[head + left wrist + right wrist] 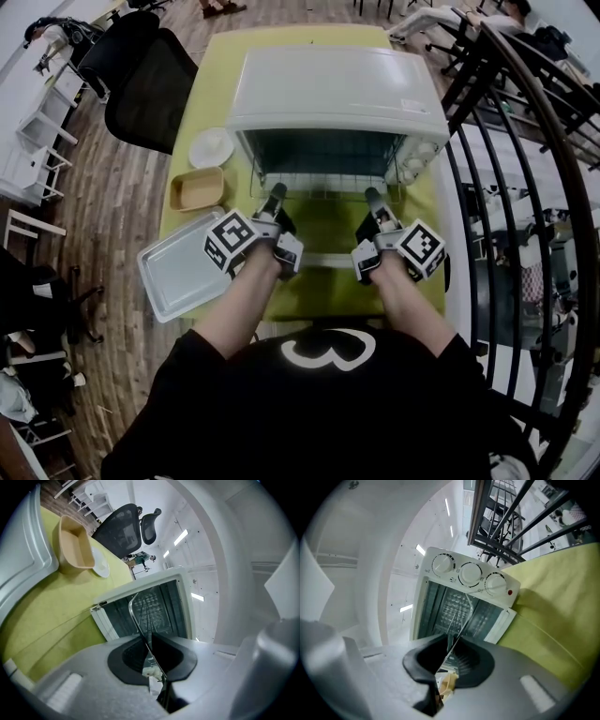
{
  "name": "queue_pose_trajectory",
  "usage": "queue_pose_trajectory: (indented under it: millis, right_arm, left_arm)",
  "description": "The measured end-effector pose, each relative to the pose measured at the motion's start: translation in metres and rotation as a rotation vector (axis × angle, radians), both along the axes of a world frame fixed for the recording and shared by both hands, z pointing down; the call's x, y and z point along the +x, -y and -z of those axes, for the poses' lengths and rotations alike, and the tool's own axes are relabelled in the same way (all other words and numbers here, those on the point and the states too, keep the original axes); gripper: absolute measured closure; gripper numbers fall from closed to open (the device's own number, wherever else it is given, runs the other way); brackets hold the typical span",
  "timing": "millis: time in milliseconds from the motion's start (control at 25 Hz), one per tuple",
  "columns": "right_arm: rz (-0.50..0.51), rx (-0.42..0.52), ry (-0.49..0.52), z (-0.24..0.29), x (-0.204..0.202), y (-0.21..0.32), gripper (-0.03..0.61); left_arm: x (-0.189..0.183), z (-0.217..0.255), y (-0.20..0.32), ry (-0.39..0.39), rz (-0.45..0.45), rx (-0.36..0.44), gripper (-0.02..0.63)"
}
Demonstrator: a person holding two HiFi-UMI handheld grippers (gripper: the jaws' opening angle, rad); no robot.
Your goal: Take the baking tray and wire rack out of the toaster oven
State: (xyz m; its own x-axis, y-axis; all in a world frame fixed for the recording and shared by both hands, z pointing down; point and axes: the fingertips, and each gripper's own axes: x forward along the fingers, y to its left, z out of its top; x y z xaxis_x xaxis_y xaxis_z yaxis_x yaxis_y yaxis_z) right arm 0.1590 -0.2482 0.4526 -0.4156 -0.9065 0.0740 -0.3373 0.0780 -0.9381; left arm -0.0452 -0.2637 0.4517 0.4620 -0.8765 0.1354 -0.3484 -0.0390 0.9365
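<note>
A wire rack is held at the open front of a toaster oven.
The left gripper and right gripper each pinch its front wire, jaws nearly closed.

Shiny metal wire rack, smooth white oven

Left gripper: jaws were nearly together, clamped on the wire rack; pointed forward.
Right gripper: jaws were nearly together, clamped on the same rack; held level.
Left forearm, right forearm: were extended forward, side by side.
</note>
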Motion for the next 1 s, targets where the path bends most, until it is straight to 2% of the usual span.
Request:
queue_pose_trajectory:
  millis: [800,1000]
  right_arm:
    - [0.031,0.000,-0.004,0.005,-0.005,-0.091,0.538]
    - [0.038,0.003,-0.016,0.015,0.005,-0.104,0.538]
  left_arm:
    - [-0.004,0.006,-0.091,0.010,-0.023,-0.003,0.578]
    - [0.007,0.015,-0.104,0.002,-0.032,0.000,0.578]
